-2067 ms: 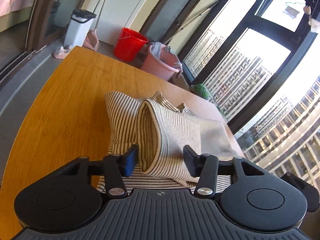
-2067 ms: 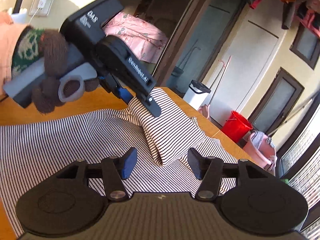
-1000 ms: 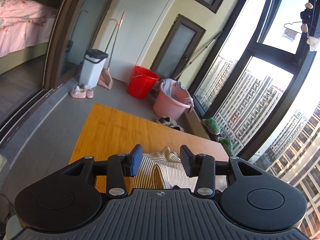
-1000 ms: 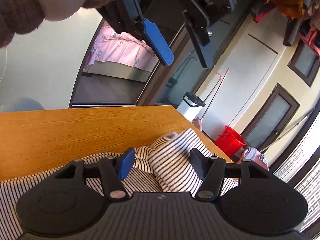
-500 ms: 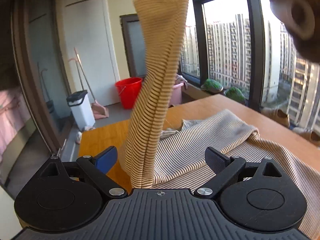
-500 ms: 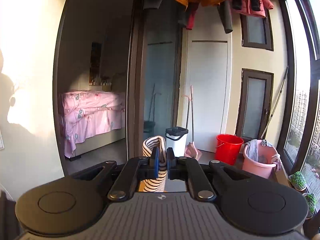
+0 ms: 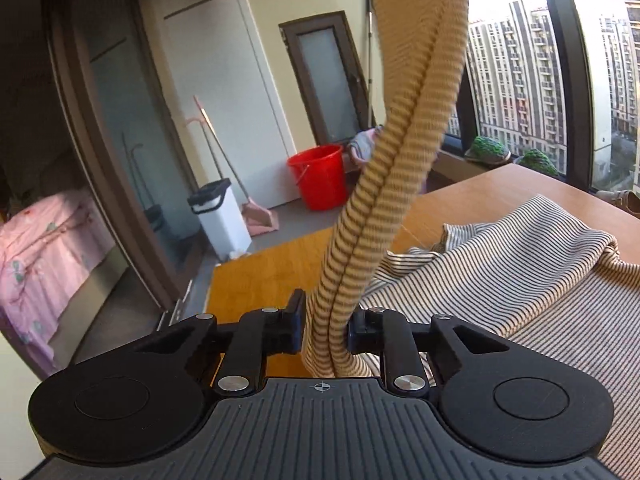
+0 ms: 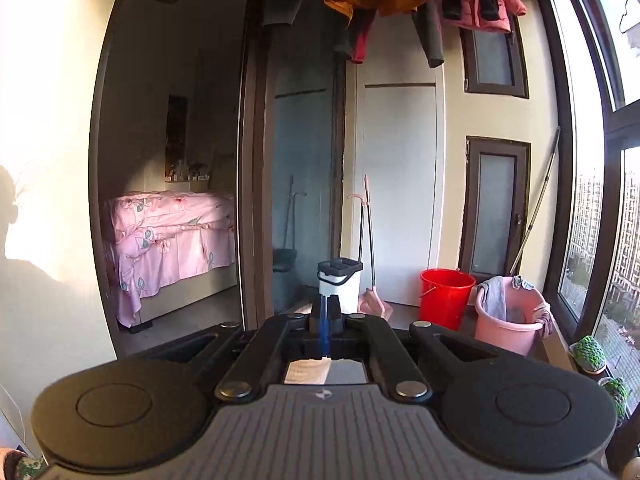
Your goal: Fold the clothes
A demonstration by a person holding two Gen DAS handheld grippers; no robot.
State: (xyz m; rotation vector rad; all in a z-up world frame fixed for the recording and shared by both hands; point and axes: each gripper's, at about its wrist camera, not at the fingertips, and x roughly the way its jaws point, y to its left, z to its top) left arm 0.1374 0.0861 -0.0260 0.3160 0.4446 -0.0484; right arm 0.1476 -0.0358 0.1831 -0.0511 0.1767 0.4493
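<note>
The left claw [image 7: 324,326] clamps a striped garment [image 7: 400,152] rising mid-frame, hiding the pink tub beside the red bucket [image 7: 320,176]; the right claw [image 8: 325,314] is clenched, fabric unseen.

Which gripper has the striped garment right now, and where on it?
Left gripper pinches the striped garment on a hanging bunched strip. Right gripper is shut; no cloth visible there.
</note>
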